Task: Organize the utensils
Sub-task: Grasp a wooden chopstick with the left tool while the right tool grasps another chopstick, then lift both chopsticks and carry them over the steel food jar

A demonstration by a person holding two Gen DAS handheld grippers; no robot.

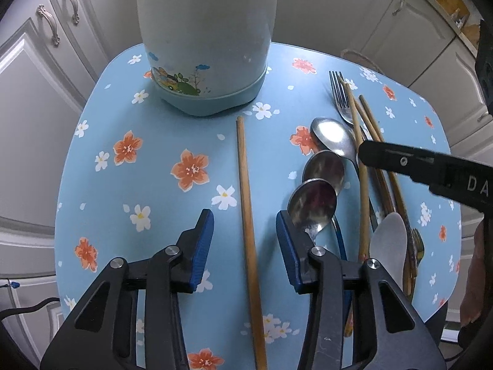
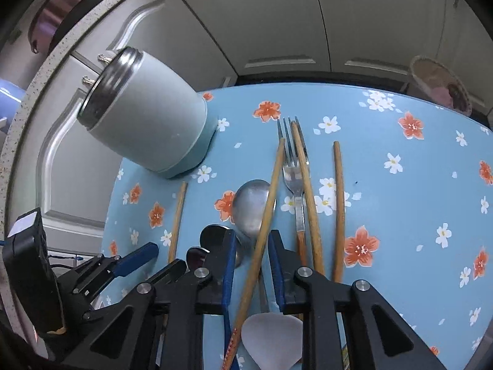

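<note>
Glossy floral tabletop [image 1: 160,141], slim wooden chopsticks [image 2: 339,209], rounded steel spoons [image 1: 332,138]

A home kitchen. A small table [image 1: 101,141] covered with a blue flowered cloth is the landmark. Behind it and to its sides stand cream panelled cabinet doors [image 1: 37,71] with ornate metal handles [image 1: 47,27]. Beyond the table's far left corner in the right wrist view, a speckled countertop [image 2: 52,58] carries a metal pot [image 2: 66,3]. On the table lie forks, spoons and wooden chopsticks beside a pale green utensil holder [image 1: 206,40] with a cartoon print.
</note>
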